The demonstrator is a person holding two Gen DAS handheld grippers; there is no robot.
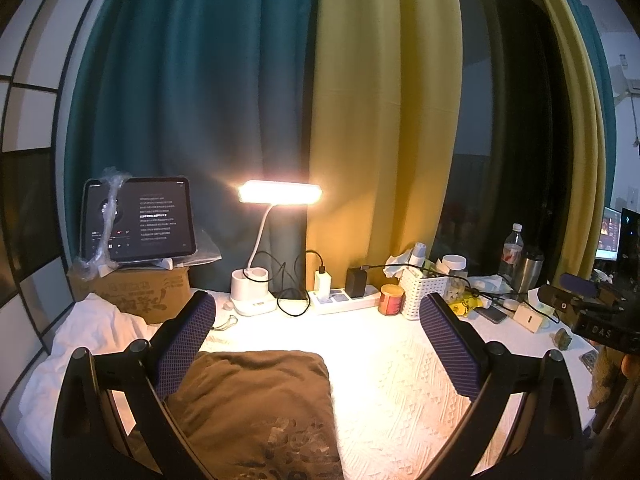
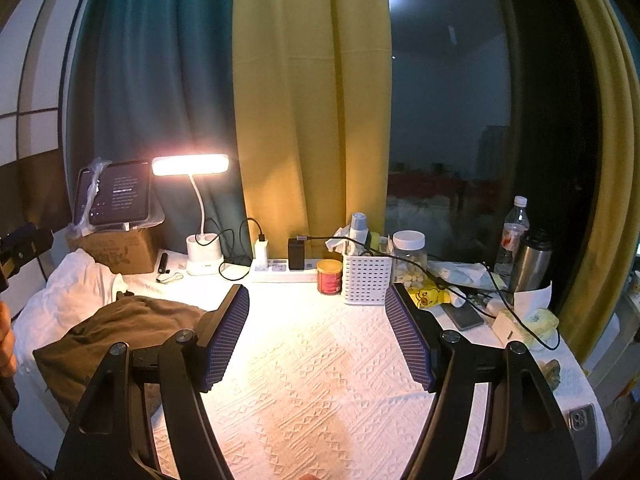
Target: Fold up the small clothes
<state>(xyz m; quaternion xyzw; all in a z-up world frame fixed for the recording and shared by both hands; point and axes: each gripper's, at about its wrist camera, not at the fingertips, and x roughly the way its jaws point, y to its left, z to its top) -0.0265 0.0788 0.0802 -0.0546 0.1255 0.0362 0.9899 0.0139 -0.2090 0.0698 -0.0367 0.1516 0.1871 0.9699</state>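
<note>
The brown garment point(image 1: 256, 408) lay folded at the desk's point(image 1: 380, 368) near-left edge, under the left gripper's point(image 1: 316, 344) spread jaws; the right gripper point(image 2: 318, 334) gaped empty beside it.

one brown garment point(image 1: 256, 396), one lamp point(image 1: 280, 192), one tablet point(image 1: 138, 218), two bottles point(image 2: 516, 232)

The brown garment point(image 1: 256, 400) is soft, matt cloth. The white tablecloth point(image 2: 320, 380) under it looks bumpy and woven. Each gripper's pads point(image 2: 228, 332) are ridged purple rubber. Beyond them, the flask point(image 2: 530, 260) is shiny metal, and the box point(image 1: 136, 292) is dull cardboard.
</note>
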